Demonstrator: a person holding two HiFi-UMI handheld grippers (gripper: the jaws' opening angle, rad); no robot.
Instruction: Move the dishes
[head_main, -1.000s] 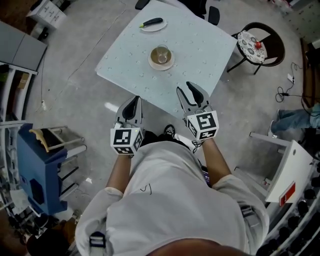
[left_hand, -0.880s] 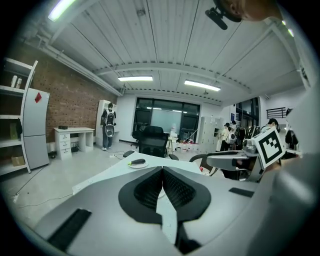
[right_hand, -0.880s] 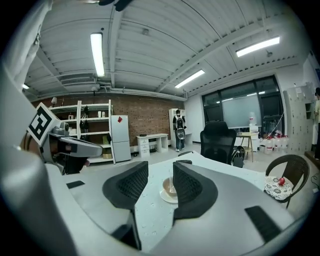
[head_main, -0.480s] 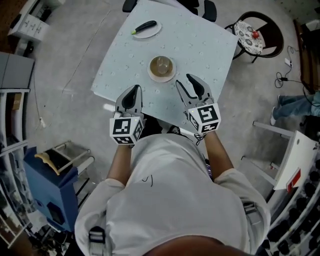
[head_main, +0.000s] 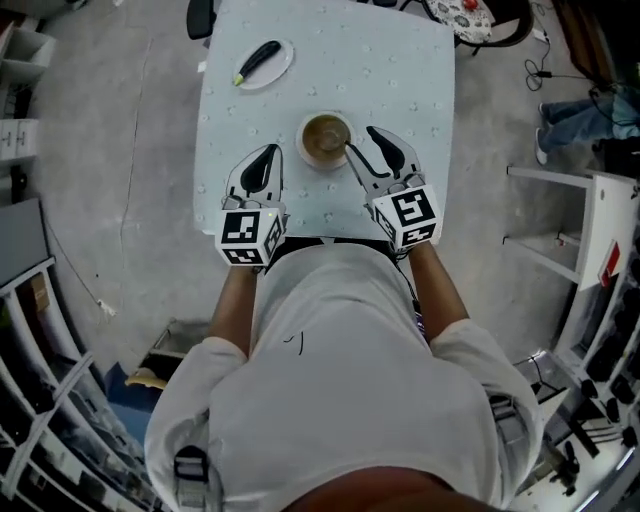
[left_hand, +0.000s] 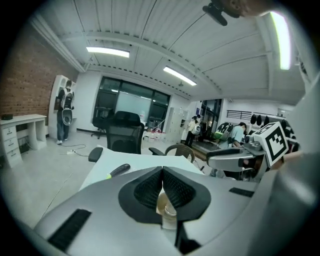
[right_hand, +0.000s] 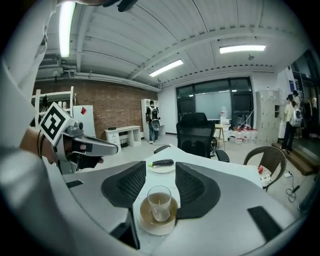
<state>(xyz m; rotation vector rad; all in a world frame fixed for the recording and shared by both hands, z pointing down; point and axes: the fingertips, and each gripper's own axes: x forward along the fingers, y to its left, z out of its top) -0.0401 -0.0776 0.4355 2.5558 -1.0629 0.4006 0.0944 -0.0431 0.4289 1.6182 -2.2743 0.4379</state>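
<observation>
On the table (head_main: 400, 80), close to its near edge and about midway across, a brown saucer (head_main: 308, 150) carries a glass (head_main: 326, 133) that stands upright in its middle. The right tool (head_main: 360, 142) sits at the saucer's right side, pointing toward the far left. Its jaws are apart and have just been opening. In the right gripper view the glass and saucer show in the gap between the jaws, but the pads do not press on either. From the head view the nearer jaw tip lies at the saucer's rim. Whether it touches cannot be told.

The left tool (head_main: 269, 150) is over the table just left of the saucer and apart from it, with its jaws together and nothing between them. In the left gripper view part of the glass shows low behind the closed jaws.

Well apart from these, toward the far left corner, a white plate (head_main: 280, 62) holds a dark vegetable (head_main: 257, 58) with a green end, lying diagonally. The table between the plate and the saucer is bare.

Beyond the far left corner stands a black office chair (head_main: 202, 18). Off the far right corner is a wicker chair (head_main: 505, 30) with a patterned cushion (head_main: 460, 12). White frames (head_main: 590, 250) stand on the floor to the right, and shelves (head_main: 30, 300) to the left. The wearer's white shirt (head_main: 330, 400) fills the near side, against the table's edge.
</observation>
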